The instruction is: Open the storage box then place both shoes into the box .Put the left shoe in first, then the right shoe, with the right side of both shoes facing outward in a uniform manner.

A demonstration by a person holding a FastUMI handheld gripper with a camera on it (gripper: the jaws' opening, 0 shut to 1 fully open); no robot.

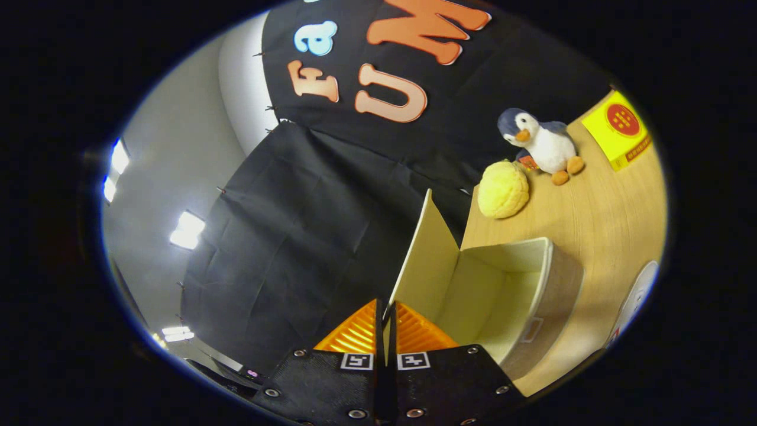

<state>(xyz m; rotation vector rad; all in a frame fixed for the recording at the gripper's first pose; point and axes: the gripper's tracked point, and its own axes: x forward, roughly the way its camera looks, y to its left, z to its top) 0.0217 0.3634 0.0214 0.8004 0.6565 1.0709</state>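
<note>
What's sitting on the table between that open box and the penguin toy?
In the gripper view, a round yellow bun-shaped plush sits on the wooden table, between the storage box and the penguin toy. The gripper pinches the box's lid.

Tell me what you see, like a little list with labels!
gripper: fingers closed on the thin edge of the lid
lid: cream flap, lifted up and open
storage box: cream inside, fabric outside, nothing visible inside
table: light wood
toy penguin: standing beyond the box
yellow bun: round and bumpy, just in front of the penguin
yellow card: flat near the table's far side
</note>
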